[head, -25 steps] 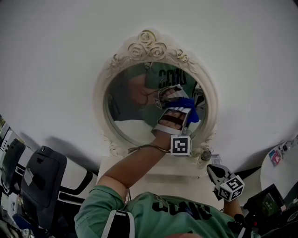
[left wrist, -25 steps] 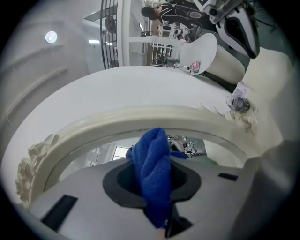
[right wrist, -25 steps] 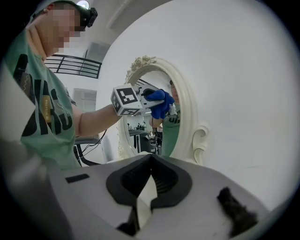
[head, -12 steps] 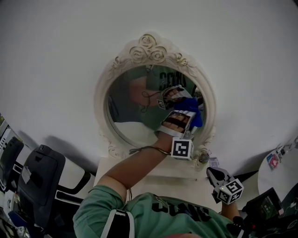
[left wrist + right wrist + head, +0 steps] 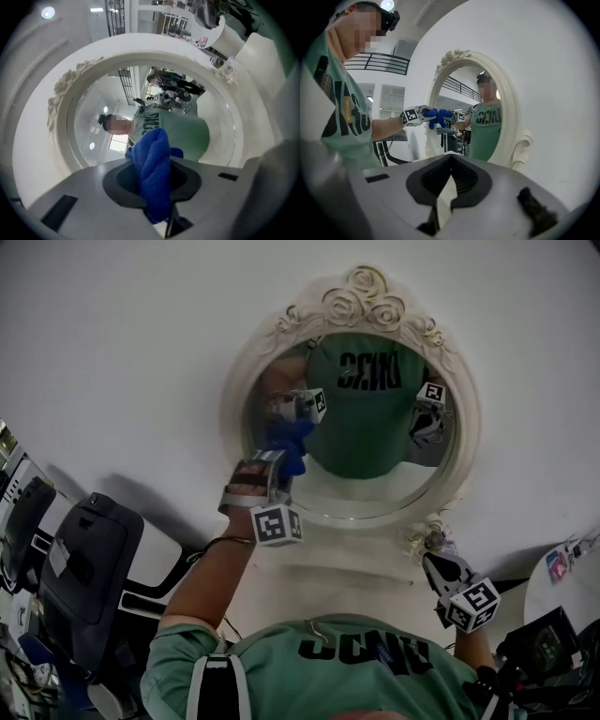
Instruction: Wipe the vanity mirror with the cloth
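Overhead, the head view shows the left gripper (image 5: 284,463) pressing a blue cloth (image 5: 292,439) to the oval vanity mirror (image 5: 366,488) at nine o'clock of its glass; the right gripper (image 5: 433,568) hangs at five o'clock, below the mirror. Left gripper view: fingers clamped on the bunched cloth. Right gripper view: fingers together, holding nothing. Wiping seems under way; the next move likely calls for sweeping across the rest of the glass with steady pressure.

The person wears a green short-sleeved T-shirt (image 5: 375,671) with dark block lettering (image 5: 366,650). A white-edged black strap (image 5: 217,690) crosses its left shoulder, and a thin bracelet (image 5: 225,541) rings the wrist beyond its left sleeve. The left hand-held gripper (image 5: 281,465) and right hand-held gripper (image 5: 433,564) are grey, with white cubes (image 5: 276,524) bearing black square markers.
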{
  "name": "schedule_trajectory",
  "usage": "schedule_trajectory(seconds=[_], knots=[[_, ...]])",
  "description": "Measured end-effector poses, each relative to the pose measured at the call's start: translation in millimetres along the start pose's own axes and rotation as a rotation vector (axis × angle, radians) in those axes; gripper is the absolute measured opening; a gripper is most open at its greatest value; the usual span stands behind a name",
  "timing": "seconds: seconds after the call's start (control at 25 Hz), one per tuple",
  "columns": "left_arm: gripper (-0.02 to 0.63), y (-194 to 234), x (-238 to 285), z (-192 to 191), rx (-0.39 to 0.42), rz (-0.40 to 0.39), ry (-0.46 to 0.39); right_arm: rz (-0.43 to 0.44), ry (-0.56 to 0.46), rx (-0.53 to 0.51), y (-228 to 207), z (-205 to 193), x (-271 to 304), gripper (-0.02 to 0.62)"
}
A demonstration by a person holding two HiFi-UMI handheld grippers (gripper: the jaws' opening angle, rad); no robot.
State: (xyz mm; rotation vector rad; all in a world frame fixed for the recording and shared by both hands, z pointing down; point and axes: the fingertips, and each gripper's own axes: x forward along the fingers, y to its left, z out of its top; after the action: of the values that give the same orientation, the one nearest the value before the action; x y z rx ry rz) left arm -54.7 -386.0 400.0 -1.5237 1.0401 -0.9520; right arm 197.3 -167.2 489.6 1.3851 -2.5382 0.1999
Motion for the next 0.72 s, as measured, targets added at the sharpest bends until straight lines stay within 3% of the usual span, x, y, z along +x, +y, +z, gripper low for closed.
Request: schedule_trajectory(seconds=[0.2, 0.72], knots=[[0.097, -13, 1, -71, 0.006, -0.014, 0.125, 0.026, 0.027, -0.033, 19, 14, 16, 0.012], [0.097, -15, 9, -73, 0.003, 0.015, 0.107, 0.047, 0.065, -0.048, 20, 3, 29, 0.012]])
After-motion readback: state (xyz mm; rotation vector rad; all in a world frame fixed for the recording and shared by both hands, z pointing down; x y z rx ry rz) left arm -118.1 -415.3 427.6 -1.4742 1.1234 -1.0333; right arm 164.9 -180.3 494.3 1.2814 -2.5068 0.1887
